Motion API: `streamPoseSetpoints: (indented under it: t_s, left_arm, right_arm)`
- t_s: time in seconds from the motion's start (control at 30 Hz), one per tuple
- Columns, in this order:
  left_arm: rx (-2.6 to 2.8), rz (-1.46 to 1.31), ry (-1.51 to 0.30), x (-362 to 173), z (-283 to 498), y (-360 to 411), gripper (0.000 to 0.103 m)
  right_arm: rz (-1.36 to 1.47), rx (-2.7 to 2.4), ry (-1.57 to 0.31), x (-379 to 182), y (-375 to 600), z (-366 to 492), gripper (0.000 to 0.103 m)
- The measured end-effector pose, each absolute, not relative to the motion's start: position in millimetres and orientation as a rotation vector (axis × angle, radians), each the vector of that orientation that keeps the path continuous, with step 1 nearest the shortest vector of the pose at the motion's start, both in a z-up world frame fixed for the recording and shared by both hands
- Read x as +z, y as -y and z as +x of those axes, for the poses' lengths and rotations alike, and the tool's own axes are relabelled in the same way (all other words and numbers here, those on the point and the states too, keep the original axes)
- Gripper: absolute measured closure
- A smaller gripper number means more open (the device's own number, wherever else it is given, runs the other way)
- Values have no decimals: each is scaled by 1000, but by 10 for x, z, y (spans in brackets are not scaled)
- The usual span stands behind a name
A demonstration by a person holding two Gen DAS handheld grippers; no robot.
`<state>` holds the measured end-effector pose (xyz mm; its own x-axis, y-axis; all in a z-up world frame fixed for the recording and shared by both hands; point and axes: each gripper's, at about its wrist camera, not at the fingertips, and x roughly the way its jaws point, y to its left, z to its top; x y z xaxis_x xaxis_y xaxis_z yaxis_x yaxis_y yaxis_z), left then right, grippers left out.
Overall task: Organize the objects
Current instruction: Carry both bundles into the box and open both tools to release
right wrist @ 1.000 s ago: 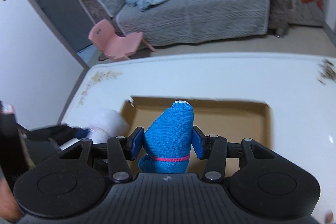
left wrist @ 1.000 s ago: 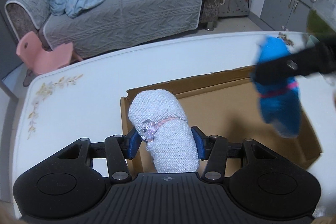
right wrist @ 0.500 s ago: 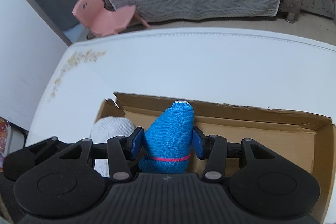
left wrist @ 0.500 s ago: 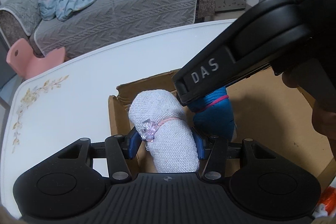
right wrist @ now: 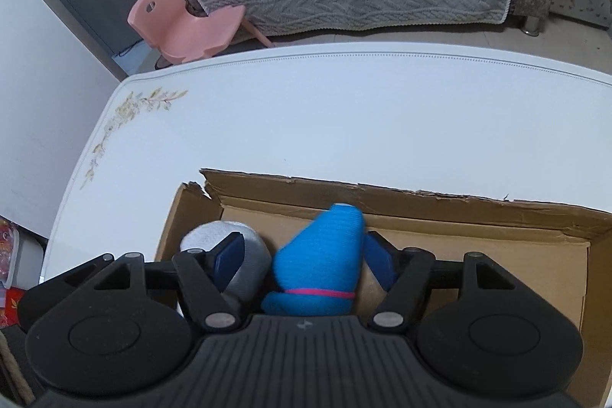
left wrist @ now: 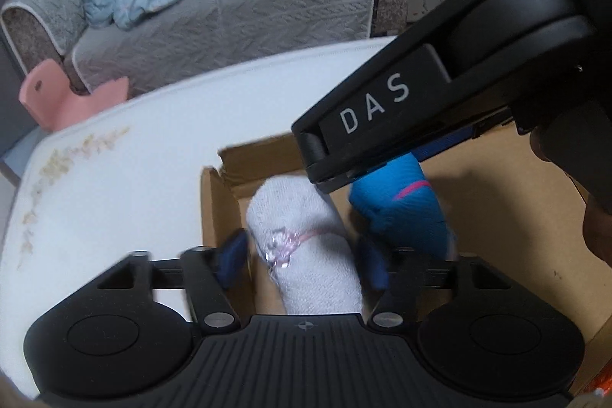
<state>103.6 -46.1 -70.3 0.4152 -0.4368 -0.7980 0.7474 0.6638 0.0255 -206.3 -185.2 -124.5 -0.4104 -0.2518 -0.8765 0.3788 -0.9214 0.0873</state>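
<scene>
Inside box [right wrist: 386,201], near left wall: I spread both grippers wide, nothing gripped; lift straight off white roll [left wrist: 306,243], blue roll [right wrist: 325,255].

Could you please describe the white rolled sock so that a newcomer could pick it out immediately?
On the white table lies an open cardboard box. At its left end two rolled socks sit side by side. The white rolled sock is nearest the box's left wall, with a pink band and clear charm, unlike the blue rolled sock.
</scene>
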Motion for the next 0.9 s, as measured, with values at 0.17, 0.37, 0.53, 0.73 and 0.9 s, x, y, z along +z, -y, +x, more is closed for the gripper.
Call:
streamPoseSetpoints:
  t_s: [0.17,0.37,0.53,0.73,0.9]
  left_arm:
    - [-778,413,-842,-604,1009,464,21]
    - [-810,449,-864,-558,985,419,20]
    - [-812,435,-880,-479,1013,338,20]
    - [-815,438,-889,-405,1018,268,20]
    - [-826,463,-887,-315,937,192,19]
  right_arm:
    - [1428,-2366,-155,-1167,1804,-2056,36]
    - [1496,-2336,-33,-1247,1711,-2053,35]
    - [1515,-2299,89,-1313,1745,-2062,31]
    - [1483,-2311,82,-1170,1802,-2018,31]
    - [1439,-2355,-16,-1018,1715,-1885,31]
